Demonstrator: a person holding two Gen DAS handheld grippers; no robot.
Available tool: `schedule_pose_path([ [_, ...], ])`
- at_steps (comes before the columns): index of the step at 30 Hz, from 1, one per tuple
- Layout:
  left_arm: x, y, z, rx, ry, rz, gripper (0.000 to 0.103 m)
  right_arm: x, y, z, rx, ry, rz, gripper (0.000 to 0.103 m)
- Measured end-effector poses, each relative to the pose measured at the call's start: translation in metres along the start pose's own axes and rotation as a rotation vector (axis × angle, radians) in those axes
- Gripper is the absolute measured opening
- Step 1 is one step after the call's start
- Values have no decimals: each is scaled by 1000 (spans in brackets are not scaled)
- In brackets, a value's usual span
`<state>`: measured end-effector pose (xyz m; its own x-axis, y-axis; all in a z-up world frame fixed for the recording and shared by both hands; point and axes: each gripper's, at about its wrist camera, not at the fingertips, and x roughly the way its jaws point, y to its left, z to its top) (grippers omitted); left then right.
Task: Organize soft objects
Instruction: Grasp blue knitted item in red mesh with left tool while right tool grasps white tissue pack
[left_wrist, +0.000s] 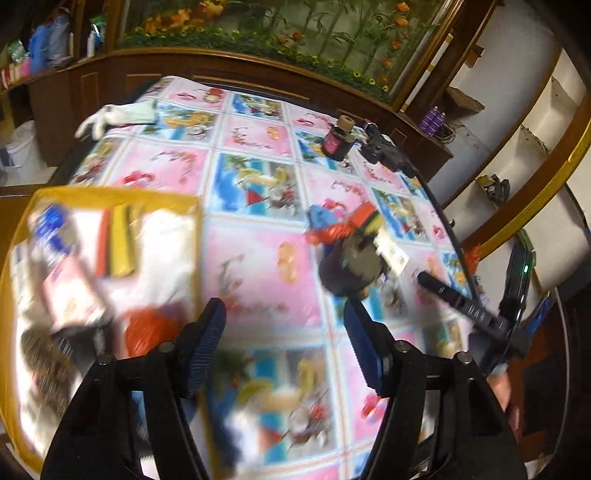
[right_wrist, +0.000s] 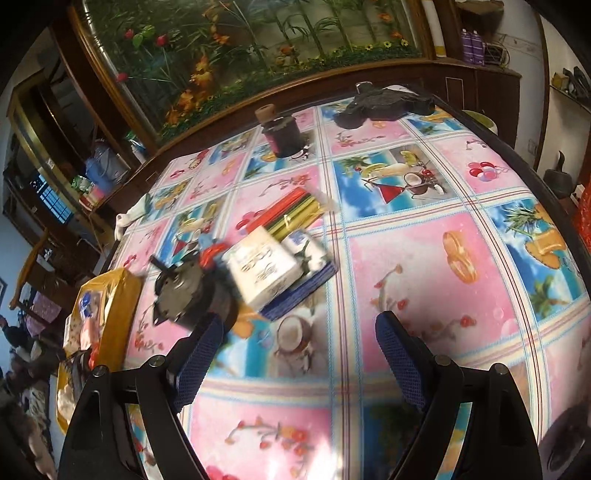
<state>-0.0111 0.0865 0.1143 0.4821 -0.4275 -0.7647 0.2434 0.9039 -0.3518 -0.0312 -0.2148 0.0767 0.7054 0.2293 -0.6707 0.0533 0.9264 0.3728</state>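
One big bench (right_wrist: 424, 258) holds everything. At nine o'clock sits the yellow bin (left_wrist: 110, 195) with soft things inside. The white tissue pack (right_wrist: 264, 271) lies near the middle. Left gripper (left_wrist: 284, 347) and right gripper (right_wrist: 299, 354) hover, jaws apart, holding nothing.

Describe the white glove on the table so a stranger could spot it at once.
Start at the table with its pink and blue picture cloth. Go to the far left corner, beside the wooden cabinet; the white glove lies there alone, fingers over the edge. It is the only plain white, hand-shaped thing.
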Motion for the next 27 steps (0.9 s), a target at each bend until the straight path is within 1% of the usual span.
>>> schedule_pose_path([
  [1, 11, -3, 13, 5, 15, -12, 74, 8, -2, 5, 5, 2, 4, 85],
  [4, 58, -14, 52, 20, 81, -30, 74, 28, -3, 23, -12, -2, 31, 85],
  [8, 117, -16, 83, -10, 180, -83, 74, 45, 9, 31, -144, -23, 58, 85],
  [10, 141, -17, 92, -1, 220, -82, 74, 52, 10, 28, -192, -26, 79, 85],
  [12, 159, -20, 96, 12, 257, -86, 74, 58, 12, 25, -237, -27, 80, 85],
  [14, 172, -25, 99, 34, 285, -90, 73, 62, 9, 22, -253, -30, 81, 85],
  [16, 181, -33, 99, 66, 309, -116, 71, 67, 6, 23, -246, -30, 78, 85],
  [17, 184, -39, 99, 89, 321, -129, 68, 69, 4, 24, -239, -27, 83, 85],
  [18, 188, -45, 96, 119, 339, -138, 61, 70, 3, 24, -230, -26, 87, 85],
  [19, 193, -50, 94, 144, 363, -137, 51, 71, 2, 24, -228, -29, 87, 85],
  [20, 196, -54, 90, 163, 381, -133, 45, 70, 3, 24, -231, -37, 84, 85],
  [21, 197, -58, 88, 188, 380, -133, 42, 70, 4, 24, -243, -51, 76, 85],
  [22, 197, -61, 88, 209, 374, -135, 37, 68, 7, 22, -252, -61, 69, 85],
  [23, 195, -61, 88, 214, 373, -143, 35, 67, 10, 21, -263, -72, 64, 85],
  [25, 191, -61, 89, 209, 355, -165, 17, 68, 15, 18, -285, -81, 71, 84],
  [26, 187, -60, 89, 207, 343, -174, 17, 69, 18, 17, -296, -81, 74, 84],
  [27, 184, -59, 89, 207, 331, -177, 17, 72, 21, 15, -309, -81, 71, 81],
])
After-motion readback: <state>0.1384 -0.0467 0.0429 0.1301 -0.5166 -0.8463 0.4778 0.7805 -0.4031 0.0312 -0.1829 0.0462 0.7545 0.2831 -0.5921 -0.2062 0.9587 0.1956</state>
